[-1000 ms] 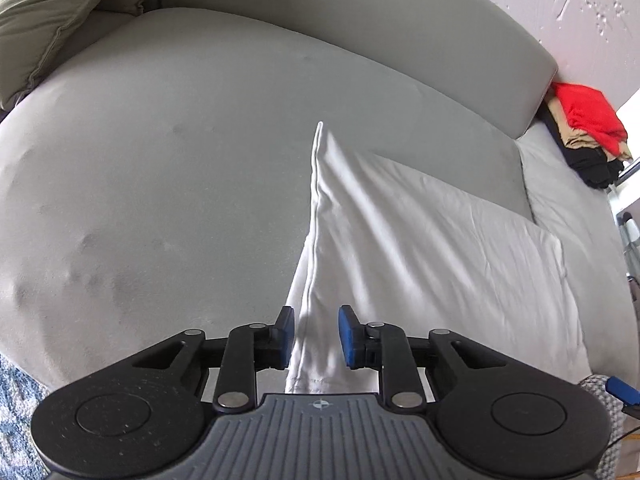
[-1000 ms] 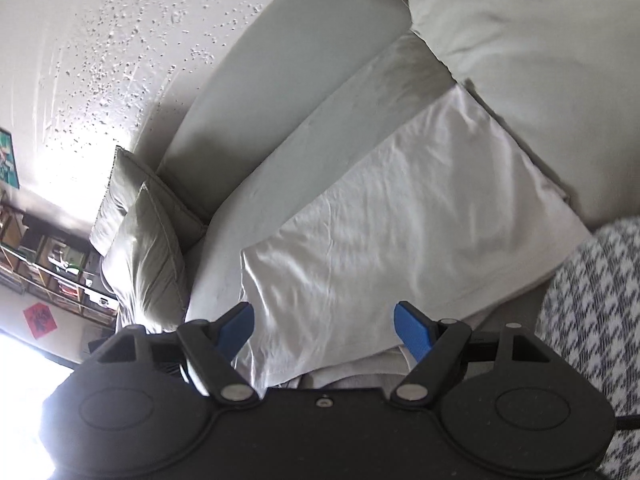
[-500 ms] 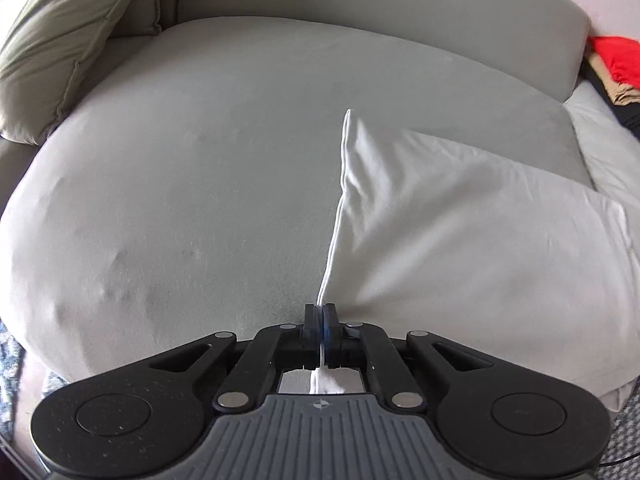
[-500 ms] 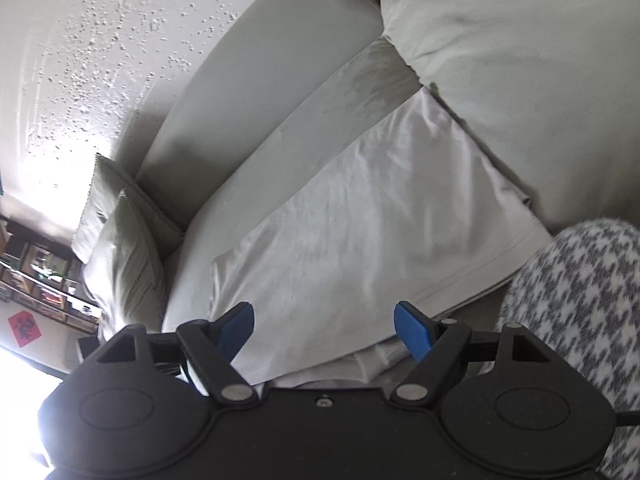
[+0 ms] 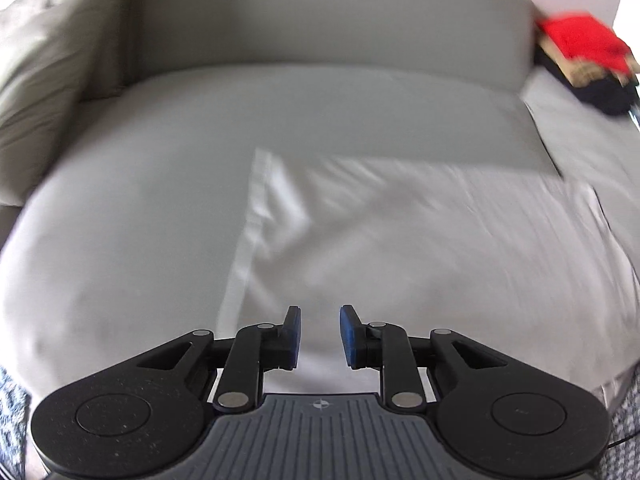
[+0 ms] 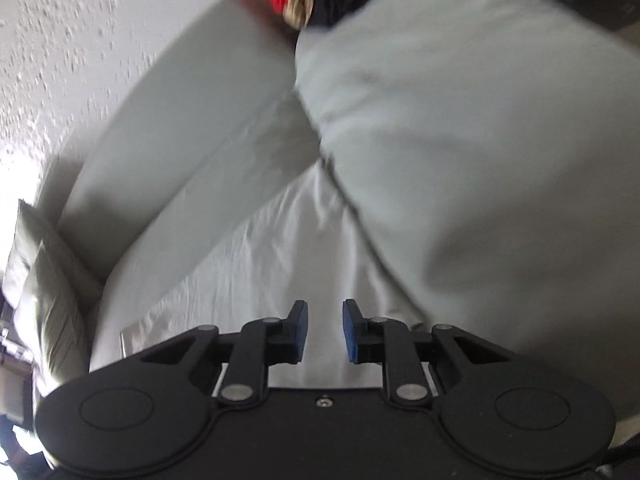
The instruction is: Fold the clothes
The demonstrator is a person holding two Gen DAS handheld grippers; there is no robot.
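While white cloth (image 5: pixel 400 240) lies flat on sofa (image 5: pixel 160 140), left fingers (image 5: pixel 294 336) opening, right fingers (image 6: pixel 301 330) closing, both empty.

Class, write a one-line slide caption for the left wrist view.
Left gripper, fingers opening with a gap between them, above a white cloth lying on a grey sofa.

White cloth (image 5: pixel 400 240), grey sofa (image 5: pixel 140 240)
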